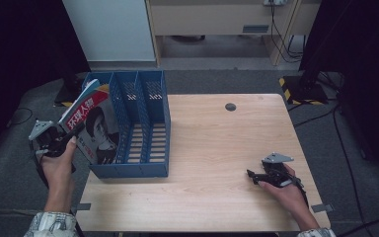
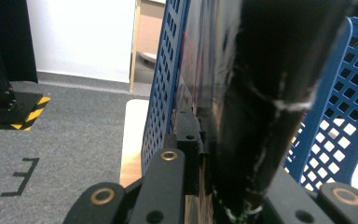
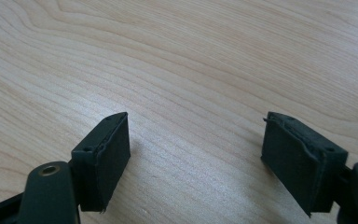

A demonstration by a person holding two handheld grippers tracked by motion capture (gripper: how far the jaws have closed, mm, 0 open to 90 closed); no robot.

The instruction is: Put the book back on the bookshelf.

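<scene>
A magazine (image 1: 96,126) with a red title strip and a face on its cover leans tilted in the leftmost slot of a blue three-slot file organizer (image 1: 128,170). My left gripper (image 1: 76,133) is shut on the magazine's outer edge, off the table's left side. In the left gripper view the dark magazine (image 2: 261,93) is pinched in the left gripper (image 2: 223,177), with the organizer's blue lattice wall (image 2: 165,93) beside it. My right gripper (image 1: 250,174) rests low over the wooden table (image 1: 217,148) at the front right. In its own view the right gripper (image 3: 196,154) is open, with bare wood (image 3: 168,56) between the jaws.
A small dark round grommet (image 1: 230,106) sits in the tabletop near the far edge. Grey carpet surrounds the table. A white cabinet (image 1: 111,29) stands behind, and a black base with yellow stripes (image 1: 301,91) is at the back right with cables nearby.
</scene>
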